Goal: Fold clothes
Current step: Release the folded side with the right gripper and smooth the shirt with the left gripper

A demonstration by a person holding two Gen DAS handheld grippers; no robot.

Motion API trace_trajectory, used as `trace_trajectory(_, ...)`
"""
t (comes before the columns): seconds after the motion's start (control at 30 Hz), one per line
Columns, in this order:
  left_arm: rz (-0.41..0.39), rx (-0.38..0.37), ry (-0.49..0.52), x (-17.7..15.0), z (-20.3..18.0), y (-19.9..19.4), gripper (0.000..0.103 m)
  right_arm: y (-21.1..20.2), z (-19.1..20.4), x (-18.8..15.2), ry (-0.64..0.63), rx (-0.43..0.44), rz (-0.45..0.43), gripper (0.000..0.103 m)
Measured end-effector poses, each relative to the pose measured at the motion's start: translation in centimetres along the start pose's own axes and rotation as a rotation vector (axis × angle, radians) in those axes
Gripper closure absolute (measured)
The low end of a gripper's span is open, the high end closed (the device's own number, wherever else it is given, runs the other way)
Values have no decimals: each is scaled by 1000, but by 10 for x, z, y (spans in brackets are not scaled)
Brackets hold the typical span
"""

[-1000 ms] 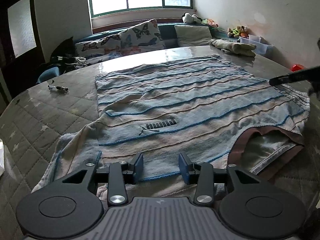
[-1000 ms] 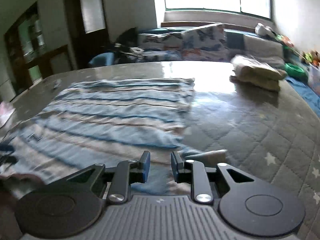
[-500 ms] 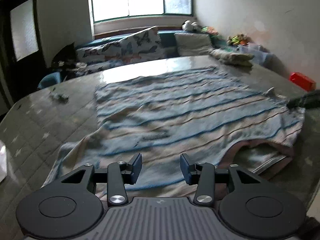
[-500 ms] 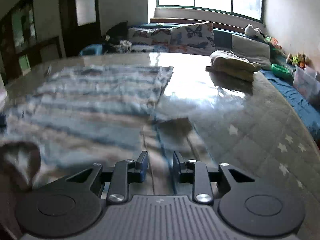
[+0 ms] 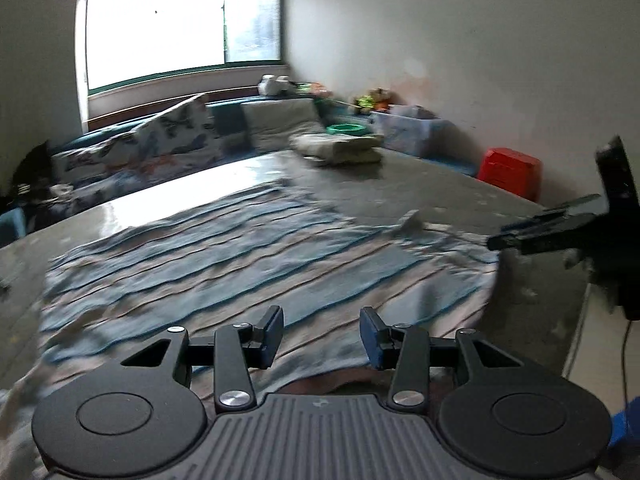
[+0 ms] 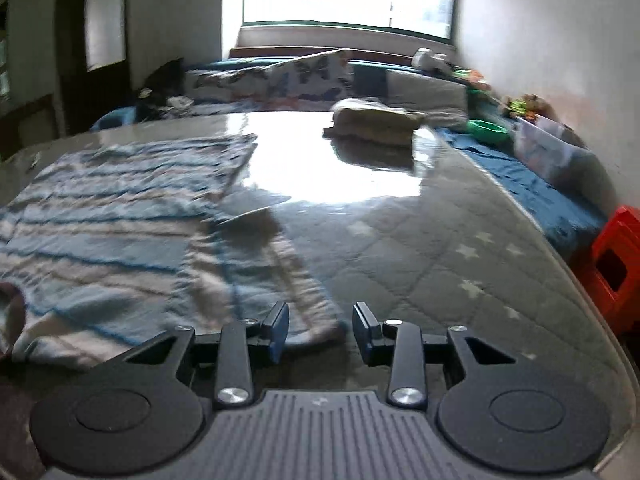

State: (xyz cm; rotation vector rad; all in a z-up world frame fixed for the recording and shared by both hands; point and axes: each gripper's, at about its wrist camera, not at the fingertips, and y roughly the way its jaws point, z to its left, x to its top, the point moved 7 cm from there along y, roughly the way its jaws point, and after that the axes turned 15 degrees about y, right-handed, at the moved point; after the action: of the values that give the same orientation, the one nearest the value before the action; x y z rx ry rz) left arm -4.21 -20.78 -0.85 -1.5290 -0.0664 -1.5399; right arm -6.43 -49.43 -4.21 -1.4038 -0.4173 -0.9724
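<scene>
A blue and beige striped shirt (image 5: 248, 264) lies spread flat on the grey quilted table (image 5: 400, 184). My left gripper (image 5: 320, 334) hovers open above the shirt's near edge by the dark collar, nothing between its fingers. In the right wrist view the same shirt (image 6: 104, 224) fills the left side, its sleeve (image 6: 276, 280) running toward me. My right gripper (image 6: 320, 332) stands open just above the sleeve's end. The right gripper (image 5: 560, 224) also shows at the right of the left wrist view, over the shirt's right edge.
A folded beige garment (image 6: 376, 118) rests at the far side of the table. A sofa with cushions (image 5: 168, 136) runs under the window. A red stool (image 6: 616, 256) and a clear storage box (image 6: 548, 148) stand along the right wall.
Both grippers have swung to the right and lifted their view. The right gripper has opened wider and now sits over the sleeve's end. The shirt lies as before.
</scene>
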Motion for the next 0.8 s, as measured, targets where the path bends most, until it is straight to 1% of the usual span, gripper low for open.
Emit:
trace_trajectory(0.03, 2, -15, 8, 2, -6, 5, 61, 1, -2, 0, 19, 0, 3, 68)
trace_trajectory(0.1, 5, -45, 23, 5, -18, 14, 67, 3, -6, -3, 55, 10, 13, 68)
trace_trajectory(0.13, 6, -61, 31, 7, -24, 18, 69, 4, -7, -5, 72, 20, 20, 68)
trace_trajectory(0.2, 10, -91, 46, 10, -36, 27, 80, 3, -6, -8, 79, 35, 19, 68)
trace_trajectory(0.23, 11, -106, 54, 12, -41, 32, 81, 3, -4, -9, 83, 42, 17, 69)
trace_trajectory(0.27, 18, -116, 58, 10, -45, 34, 81, 3, -4, -10, 85, 44, 15, 72)
trace_trajectory(0.3, 26, -126, 65, 8, -49, 36, 83, 3, -4, -10, 89, 44, 10, 77)
trace_trajectory(0.37, 38, -148, 85, 3, -56, 39, 83, 3, -6, -8, 111, 32, -3, 89)
trace_trajectory(0.4, 46, -156, 94, 1, -58, 39, 83, 3, -8, -7, 125, 33, -1, 89)
trace_trajectory(0.57, 76, -188, 118, -9, -64, 42, 83, 0, -11, -4, 130, 14, -20, 90)
trace_trajectory(0.63, 72, -186, 124, -9, -64, 40, 83, -1, -14, -3, 149, 11, -22, 88)
trace_trajectory(0.73, 46, -174, 109, -3, -59, 34, 82, -5, -20, -1, 202, 37, -22, 86)
trace_trajectory(0.77, 32, -178, 105, 0, -58, 33, 82, -6, -21, -1, 212, 46, -22, 83)
trace_trajectory(0.8, 18, -182, 101, 3, -57, 31, 82, -6, -21, -1, 222, 56, -21, 77)
